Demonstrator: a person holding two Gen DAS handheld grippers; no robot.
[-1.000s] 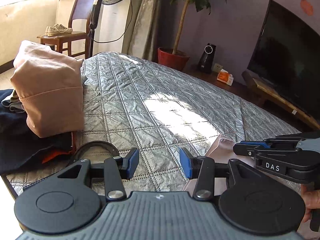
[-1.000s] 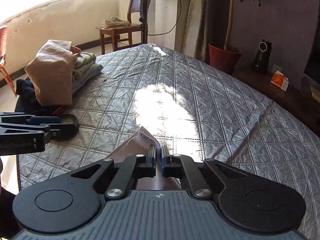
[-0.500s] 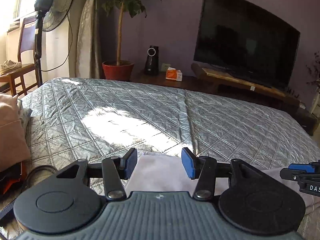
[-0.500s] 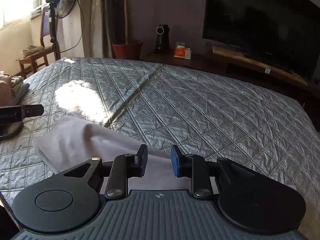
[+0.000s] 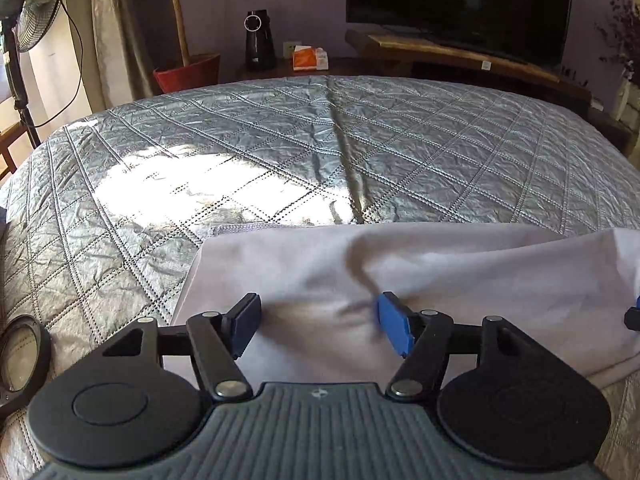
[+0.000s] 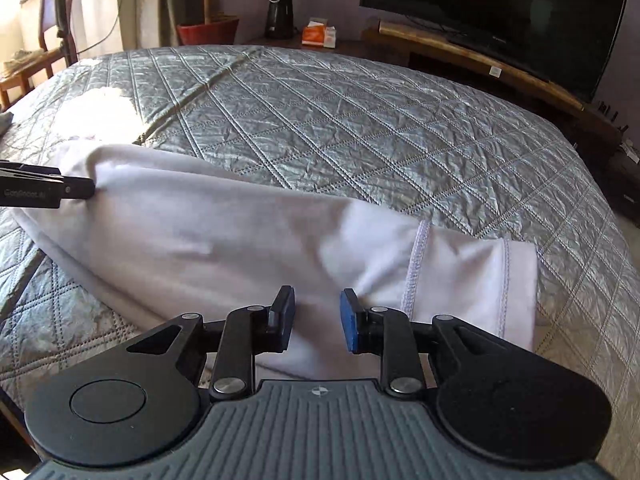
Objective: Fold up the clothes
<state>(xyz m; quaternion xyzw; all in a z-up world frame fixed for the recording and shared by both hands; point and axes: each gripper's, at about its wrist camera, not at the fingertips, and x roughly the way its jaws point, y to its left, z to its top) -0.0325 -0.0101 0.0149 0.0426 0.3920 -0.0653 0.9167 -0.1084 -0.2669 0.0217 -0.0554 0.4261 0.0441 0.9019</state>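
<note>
A pale lilac garment (image 5: 440, 276) lies spread across the near part of the grey quilted bed (image 5: 280, 140). My left gripper (image 5: 320, 320) hovers over its left part, jaws opening, with only flat cloth below them and no pad pressing on it. In the right wrist view the same garment (image 6: 240, 240) runs from left to right and ends in a stitched sleeve hem (image 6: 416, 272). My right gripper (image 6: 316, 318) stands open just above the cloth near that sleeve. The left gripper's finger (image 6: 48, 190) shows at the garment's left end.
A round black ring (image 5: 20, 360) lies on the bed's near left corner. Beyond the bed stand a television (image 6: 500, 8) on a wooden bench, a red plant pot (image 5: 188, 72), a black speaker (image 5: 258, 40), an orange tissue box (image 5: 310, 58) and a fan (image 5: 28, 12).
Both grippers swung right, away from the pile of folded clothes. The right gripper let go of the garment's corner and opened. The left jaws widened. The garment now lies spread flat.
</note>
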